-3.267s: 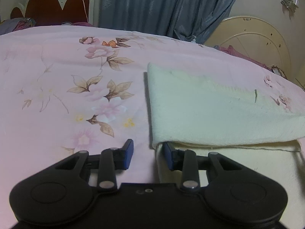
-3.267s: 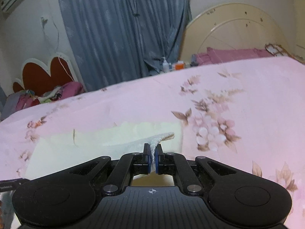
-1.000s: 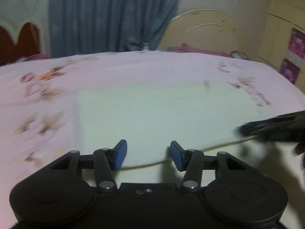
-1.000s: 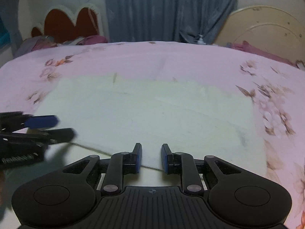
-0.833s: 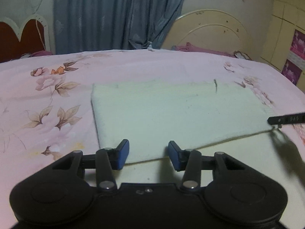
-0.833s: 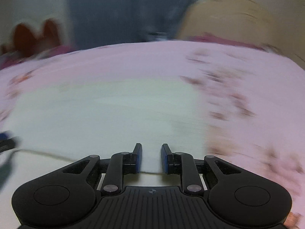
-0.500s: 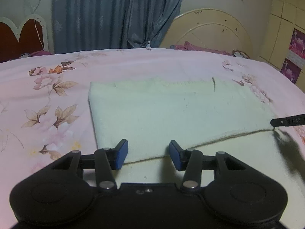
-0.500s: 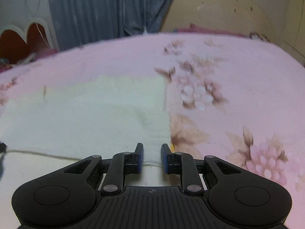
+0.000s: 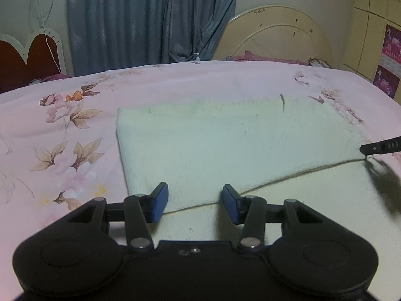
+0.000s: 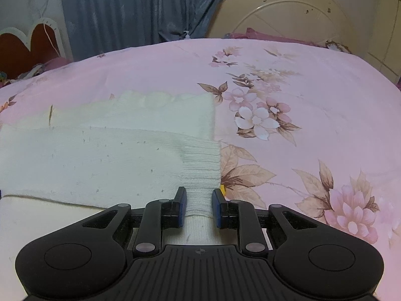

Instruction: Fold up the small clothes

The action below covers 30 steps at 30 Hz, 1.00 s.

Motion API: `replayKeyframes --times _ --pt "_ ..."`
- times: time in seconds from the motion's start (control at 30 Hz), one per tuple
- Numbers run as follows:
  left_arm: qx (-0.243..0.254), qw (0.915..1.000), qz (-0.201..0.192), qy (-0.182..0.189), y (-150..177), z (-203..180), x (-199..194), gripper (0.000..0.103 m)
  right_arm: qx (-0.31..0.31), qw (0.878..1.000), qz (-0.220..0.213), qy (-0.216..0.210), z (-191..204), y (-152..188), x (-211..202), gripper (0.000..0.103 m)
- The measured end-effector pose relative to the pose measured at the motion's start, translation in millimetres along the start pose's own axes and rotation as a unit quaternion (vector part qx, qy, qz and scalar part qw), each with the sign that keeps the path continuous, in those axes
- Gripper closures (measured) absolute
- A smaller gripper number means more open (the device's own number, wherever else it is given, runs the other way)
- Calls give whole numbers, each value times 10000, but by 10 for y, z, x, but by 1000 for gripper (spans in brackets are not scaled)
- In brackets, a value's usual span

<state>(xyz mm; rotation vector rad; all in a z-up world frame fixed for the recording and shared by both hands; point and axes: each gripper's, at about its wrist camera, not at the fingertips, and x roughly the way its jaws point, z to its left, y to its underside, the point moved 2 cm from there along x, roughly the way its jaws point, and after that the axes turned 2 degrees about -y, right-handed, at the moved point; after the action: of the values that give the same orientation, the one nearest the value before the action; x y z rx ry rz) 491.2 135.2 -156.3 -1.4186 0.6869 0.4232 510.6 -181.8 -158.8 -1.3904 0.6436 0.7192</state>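
A cream knitted garment (image 9: 225, 145) lies flat on the pink floral bedspread (image 9: 62, 130), folded over on itself with the fold's edge running across near my grippers. My left gripper (image 9: 194, 202) is open and empty, hovering over the garment's near left corner. My right gripper (image 10: 199, 207) is open, its jaws either side of the ribbed hem at the garment's (image 10: 100, 155) near right corner, not closed on it. A tip of the right gripper shows at the left wrist view's right edge (image 9: 381, 147).
A blue curtain (image 9: 150, 20) and a cream arched headboard (image 9: 280, 35) stand beyond the bed. A red heart-shaped headboard (image 9: 27, 57) is at the far left. Pink clothes (image 10: 265, 35) lie at the far side. Bare bedspread (image 10: 313, 125) stretches right of the garment.
The right gripper let go of the garment it held earlier and has swung to the garment's right corner. The left gripper shifted from the left edge to over the folded layer.
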Motion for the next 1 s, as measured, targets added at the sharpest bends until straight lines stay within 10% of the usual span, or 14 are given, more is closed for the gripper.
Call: replayKeyframes --times 0.13,0.27,0.43,0.6,1.0 --pt "173 9998 84 -69 -10 -63 -6 47 -126 9999 41 -65 -3 -14 6 81" --pt "126 9998 63 -150 57 -100 -214 15 -64 9998 -142 -130 -74 22 -171 26" --pt "-111 9994 246 -216 362 -41 -583 31 112 9983 -259 -512 -264 338 -590 30" --pt "-637 9966 501 -125 715 97 -999 46 487 9951 -179 -839 -528 720 -1003 59" --pt "-1739 9810 690 511 1484 60 -1871 57 863 9816 357 -1667 -874 1728 -1664 59"
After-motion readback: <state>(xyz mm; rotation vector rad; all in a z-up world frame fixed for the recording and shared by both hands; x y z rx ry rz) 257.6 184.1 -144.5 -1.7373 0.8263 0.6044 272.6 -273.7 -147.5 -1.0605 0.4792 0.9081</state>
